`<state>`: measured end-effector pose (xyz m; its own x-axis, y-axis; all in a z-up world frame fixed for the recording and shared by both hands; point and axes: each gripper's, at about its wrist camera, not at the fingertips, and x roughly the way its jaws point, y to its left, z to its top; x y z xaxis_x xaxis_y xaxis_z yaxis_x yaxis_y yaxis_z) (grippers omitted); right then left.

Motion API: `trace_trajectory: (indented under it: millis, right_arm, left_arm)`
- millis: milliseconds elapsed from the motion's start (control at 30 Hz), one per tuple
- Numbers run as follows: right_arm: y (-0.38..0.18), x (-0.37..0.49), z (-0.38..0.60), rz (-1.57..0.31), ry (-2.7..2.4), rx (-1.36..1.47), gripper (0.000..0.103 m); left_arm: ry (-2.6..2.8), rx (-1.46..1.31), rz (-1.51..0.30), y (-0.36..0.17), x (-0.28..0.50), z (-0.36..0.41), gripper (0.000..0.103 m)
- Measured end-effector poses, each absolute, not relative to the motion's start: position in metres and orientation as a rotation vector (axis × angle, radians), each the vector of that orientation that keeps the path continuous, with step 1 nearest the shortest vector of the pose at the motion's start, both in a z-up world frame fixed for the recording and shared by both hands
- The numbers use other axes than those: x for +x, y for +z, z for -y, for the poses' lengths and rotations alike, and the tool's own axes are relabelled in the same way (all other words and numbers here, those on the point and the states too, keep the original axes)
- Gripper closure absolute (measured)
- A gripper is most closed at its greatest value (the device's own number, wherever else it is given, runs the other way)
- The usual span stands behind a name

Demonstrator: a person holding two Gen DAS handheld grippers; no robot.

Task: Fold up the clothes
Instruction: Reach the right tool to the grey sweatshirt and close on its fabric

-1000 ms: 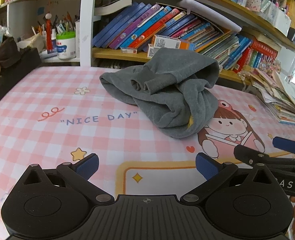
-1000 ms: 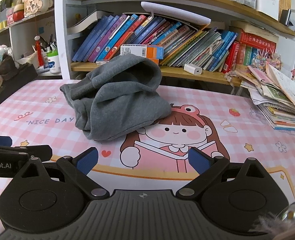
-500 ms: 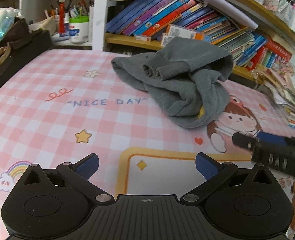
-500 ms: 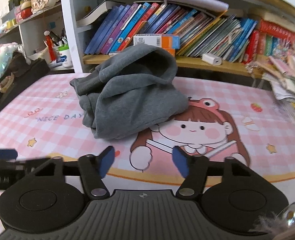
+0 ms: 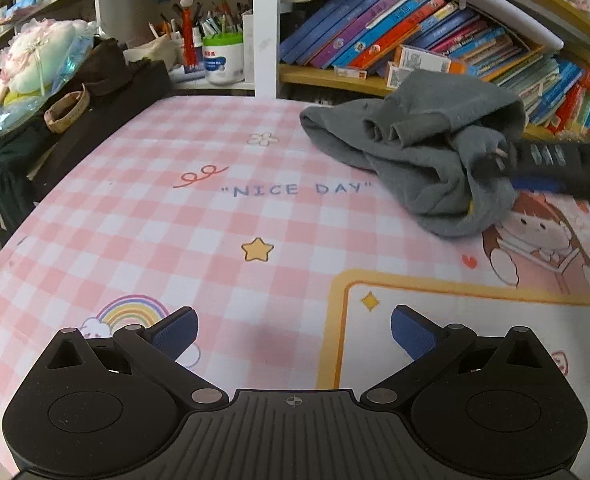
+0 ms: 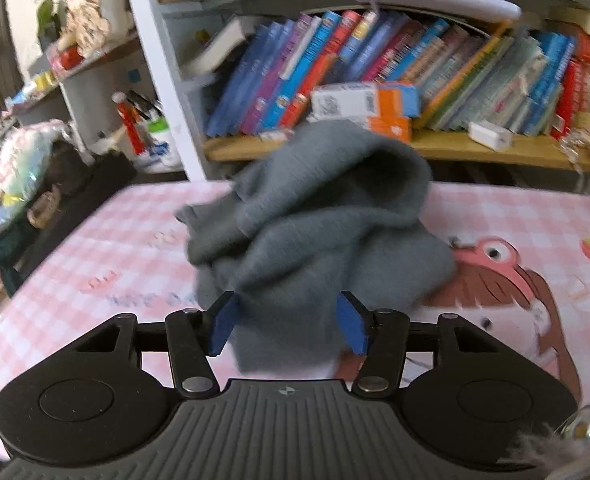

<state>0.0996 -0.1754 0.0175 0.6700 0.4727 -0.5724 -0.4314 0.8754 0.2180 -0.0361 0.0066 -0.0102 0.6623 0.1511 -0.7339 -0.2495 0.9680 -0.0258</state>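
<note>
The left gripper (image 5: 293,330) fills the bottom of its own view, its blue pads (image 5: 175,330) spread wide with nothing between them, hovering over the pink checked cloth (image 5: 199,224) above a rainbow print (image 5: 129,312) and a yellow-framed white panel. The right gripper (image 6: 289,326) sits at the bottom centre of its view with its jaws parted, narrower than the left's, and the near edge of the grey garment (image 6: 315,236) lies in the gap between the pads (image 6: 223,326); whether either pad touches the fabric cannot be told through the blur. In the left view the right gripper (image 5: 535,168) enters from the right edge as a dark, blurred bar whose tip meets the right side of the garment (image 5: 415,152). The garment is a crumpled grey heap in the upper right of the left view and the centre of the right view, lying on the cloth beside the cartoon girl print (image 6: 507,280), with ribbed cuffs showing on top. Past it, slanted books (image 5: 375,36) fill a wooden shelf (image 5: 327,78) across the top. At upper centre of the left view a pen pot (image 5: 223,58) stands by a white upright, and a dark bag (image 5: 95,92) with a wrapped plush (image 5: 43,56) sits at the upper left edge.
</note>
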Motion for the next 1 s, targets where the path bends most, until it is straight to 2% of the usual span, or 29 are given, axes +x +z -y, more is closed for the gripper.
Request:
trace_trajectory:
  millis: [133, 233, 300, 333, 367, 467, 767, 1000]
  right_arm:
    - [0.02, 0.112, 0.154, -0.674, 0.469, 0.0, 0.044]
    - [0.013, 0.124, 0.151, -0.701, 0.405, -0.013, 0.046]
    - [0.005, 0.132, 0.157, -0.734, 0.371, 0.007, 0.055]
    - [0.001, 0.135, 0.163, -0.755, 0.362, 0.03, 0.073]
    - [-0.003, 0.138, 0.169, -0.778, 0.356, 0.058, 0.079]
    - [-0.011, 0.137, 0.189, -0.81, 0.371, 0.134, 0.084]
    - [-0.019, 0.098, 0.229, -0.926, 0.436, 0.292, 0.086]
    - [-0.023, 0.063, 0.216, -1.07, 0.517, 0.404, 0.084]
  left_arm:
    - [0.241, -0.114, -0.814, -0.007, -0.038, -0.005, 0.0]
    - [0.244, -0.114, -0.812, -0.005, -0.039, -0.005, 0.0]
    - [0.242, -0.111, -0.81, -0.005, -0.039, -0.005, 0.0]
    - [0.239, -0.11, -0.812, -0.006, -0.039, -0.004, 0.0]
    - [0.236, -0.109, -0.814, -0.006, -0.039, -0.004, 0.0]
    - [0.224, -0.117, -0.82, -0.008, -0.038, -0.004, 0.0]
    - [0.252, -0.175, -0.774, -0.002, -0.023, -0.023, 0.0]
    - [0.214, -0.202, -0.761, -0.002, -0.017, -0.039, 0.0]
